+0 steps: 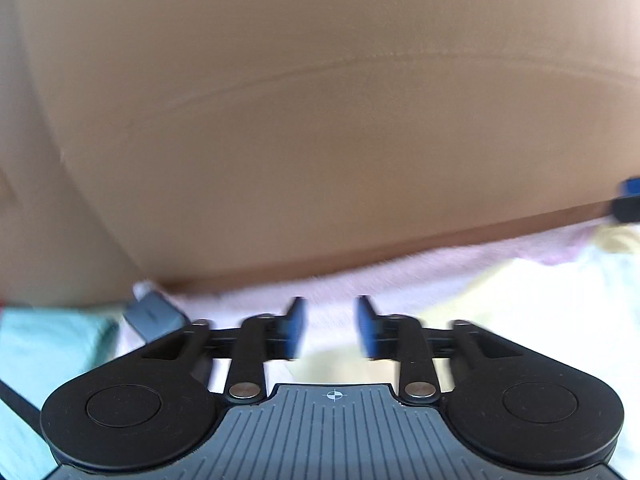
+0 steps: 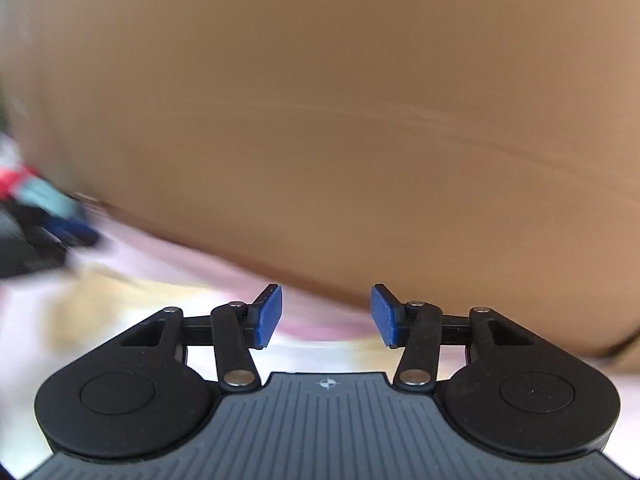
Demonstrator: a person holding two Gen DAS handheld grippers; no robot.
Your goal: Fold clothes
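Clothes first: from the left wrist view there's a pale garment (image 1: 520, 300), white with pink and yellowish patches, spread just below and beyond the left tongs (image 1: 332, 328), running off to the right. Those tongs stand apart with nothing between the blue pads, all of it smeared by blur. A mint-green cloth (image 1: 52, 352) sits at the near left, a grey object (image 1: 154, 316) I can't identify beside it, and a big tan surface (image 1: 320, 100) fills the far side, maybe a sofa back.

Right wrist view: same garment (image 2: 100, 304) lies under and to the left of the right tongs (image 2: 326, 316), also apart and empty. The other gripper shows blurred at the far left edge.

My guess is we're between folds, nothing gripped. Next move calls for picking an edge or corner with both tongs and closing on cloth.
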